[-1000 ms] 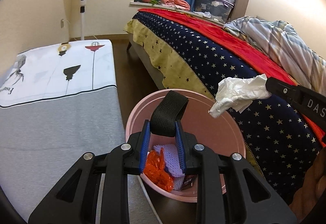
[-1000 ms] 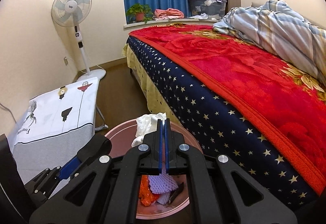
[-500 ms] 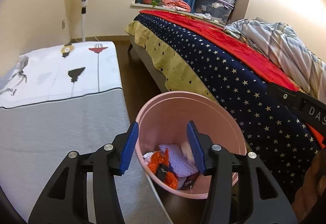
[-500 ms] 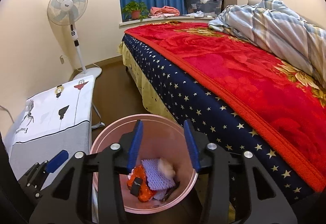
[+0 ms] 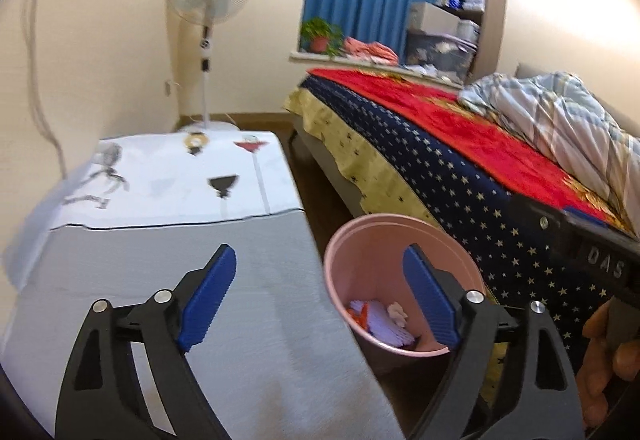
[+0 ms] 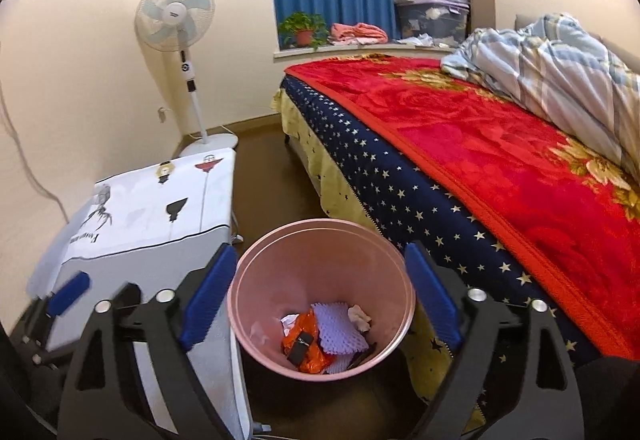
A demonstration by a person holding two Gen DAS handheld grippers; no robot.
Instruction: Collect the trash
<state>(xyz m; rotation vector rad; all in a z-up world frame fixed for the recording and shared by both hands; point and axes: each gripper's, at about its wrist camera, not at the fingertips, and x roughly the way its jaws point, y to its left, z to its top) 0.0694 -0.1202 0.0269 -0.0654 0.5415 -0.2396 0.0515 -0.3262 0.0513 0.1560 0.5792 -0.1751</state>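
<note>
A pink trash bin (image 6: pixel 256 280) stands on the dark floor between the bed and a cloth-covered unit; it also shows in the left wrist view (image 5: pixel 360 240). Inside lie an orange wrapper (image 6: pixel 308 344), white foam netting (image 6: pixel 340 332), a crumpled tissue (image 6: pixel 360 316) and a small black piece (image 6: pixel 301 343). My right gripper (image 6: pixel 320 296) is open and empty, straddling the bin from above. My left gripper (image 5: pixel 318 296) is open and empty, above the bin's left rim and the unit's edge. Its blue pad (image 6: pixel 68 292) shows in the right wrist view.
A bed with a red and starred navy blanket (image 6: pixel 460 159) runs along the right, a striped duvet (image 6: pixel 560 59) on it. The cloth-covered unit (image 5: pixel 160 207) stands left of the bin. A standing fan (image 6: pixel 176 15), a potted plant (image 6: pixel 302 27) and storage boxes stand at the back.
Both grippers opened: the left let go of a black strap, the right of a white tissue, and both dropped into the bin. Both grippers then opened wider and the left drew back leftwards.
</note>
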